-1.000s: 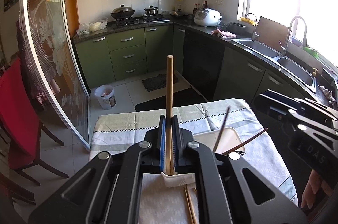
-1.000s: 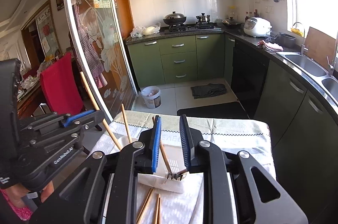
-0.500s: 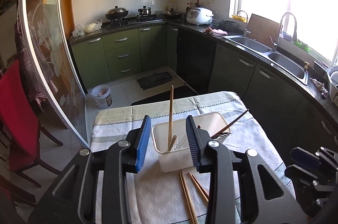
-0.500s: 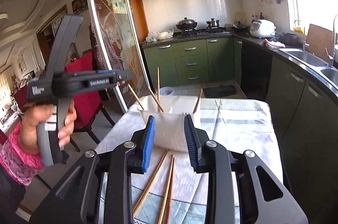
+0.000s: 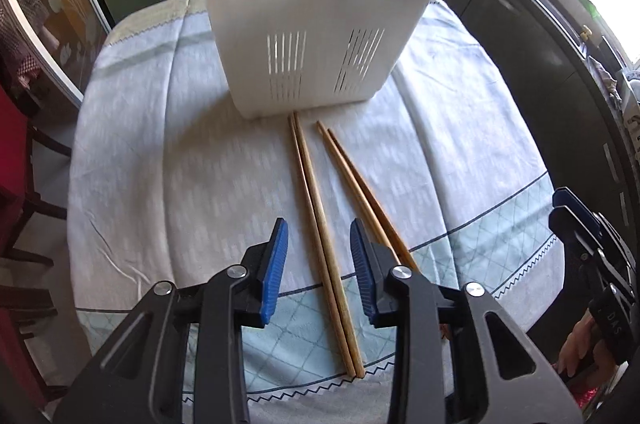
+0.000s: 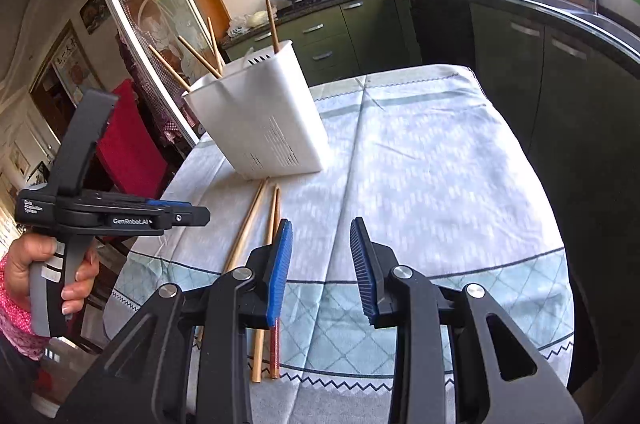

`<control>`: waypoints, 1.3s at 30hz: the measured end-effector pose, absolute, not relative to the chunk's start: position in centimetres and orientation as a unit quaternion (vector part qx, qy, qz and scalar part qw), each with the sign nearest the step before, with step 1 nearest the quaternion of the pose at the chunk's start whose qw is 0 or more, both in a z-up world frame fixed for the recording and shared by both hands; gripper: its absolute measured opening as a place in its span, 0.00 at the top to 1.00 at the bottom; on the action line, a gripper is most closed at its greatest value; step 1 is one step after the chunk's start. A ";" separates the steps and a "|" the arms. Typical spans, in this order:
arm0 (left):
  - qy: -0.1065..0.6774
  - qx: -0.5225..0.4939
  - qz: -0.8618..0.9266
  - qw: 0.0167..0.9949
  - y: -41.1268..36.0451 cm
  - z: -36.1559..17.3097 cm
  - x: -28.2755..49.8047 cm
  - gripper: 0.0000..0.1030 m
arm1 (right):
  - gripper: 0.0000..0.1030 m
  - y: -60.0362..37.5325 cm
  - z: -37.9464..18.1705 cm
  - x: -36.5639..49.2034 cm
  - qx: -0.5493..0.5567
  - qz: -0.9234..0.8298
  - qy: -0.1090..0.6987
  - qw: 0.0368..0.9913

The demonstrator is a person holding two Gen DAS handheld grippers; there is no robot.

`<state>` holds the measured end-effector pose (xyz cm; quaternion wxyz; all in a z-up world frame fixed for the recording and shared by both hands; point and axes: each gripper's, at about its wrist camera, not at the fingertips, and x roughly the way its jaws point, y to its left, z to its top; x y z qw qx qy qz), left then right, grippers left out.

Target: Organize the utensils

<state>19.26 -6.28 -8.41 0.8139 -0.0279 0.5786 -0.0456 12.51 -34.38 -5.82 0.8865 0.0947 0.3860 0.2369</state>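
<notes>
Chopsticks (image 5: 320,224) are framed between the blue pads of the left tongs (image 5: 319,266), which are held apart above the pair without touching it; their jaws have just been closing slightly, with nothing pressed between them. A second pair of chopsticks (image 5: 360,191) is seen just to the right, its near end hidden behind the right-hand pad. Both pairs are laid flat on the pale cloth of the bench (image 5: 160,163), their far tips close to the foot of a white slotted holder (image 5: 312,23) at the top centre of the frame, in which several more sticks are stood upright.

In the right wrist view, the right tongs (image 6: 321,264) are likewise held apart over bare cloth, and nothing is gripped. The loose chopsticks are seen at lower left of centre, partly behind the left-hand pad. The holder is placed in the upper left, with sticks leaning out of it. At the far left edge, the other tongs are seen gripped by a hand (image 6: 44,276) in a pink patterned sleeve (image 6: 12,324).
</notes>
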 end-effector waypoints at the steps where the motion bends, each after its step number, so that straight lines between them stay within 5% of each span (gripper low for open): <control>1: 0.584 -0.029 -0.042 0.810 -6.2 -9.1 19.6 0.73 | 0.70 -34.6 -6.2 12.6 0.099 0.236 0.390 0.885; 21: 0.623 0.007 0.003 0.782 -7.9 -13.7 22.3 0.79 | 0.70 -36.6 -7.5 12.5 0.140 0.230 0.403 0.875; 25: 0.622 0.013 0.005 0.783 -9.2 -13.9 23.5 0.88 | 0.65 -36.8 -7.6 12.4 0.146 0.230 0.403 0.874; 39: 0.569 -0.024 -0.010 0.822 -7.7 -10.2 21.9 0.94 | 0.65 -36.6 -7.9 12.7 0.149 0.232 0.412 0.868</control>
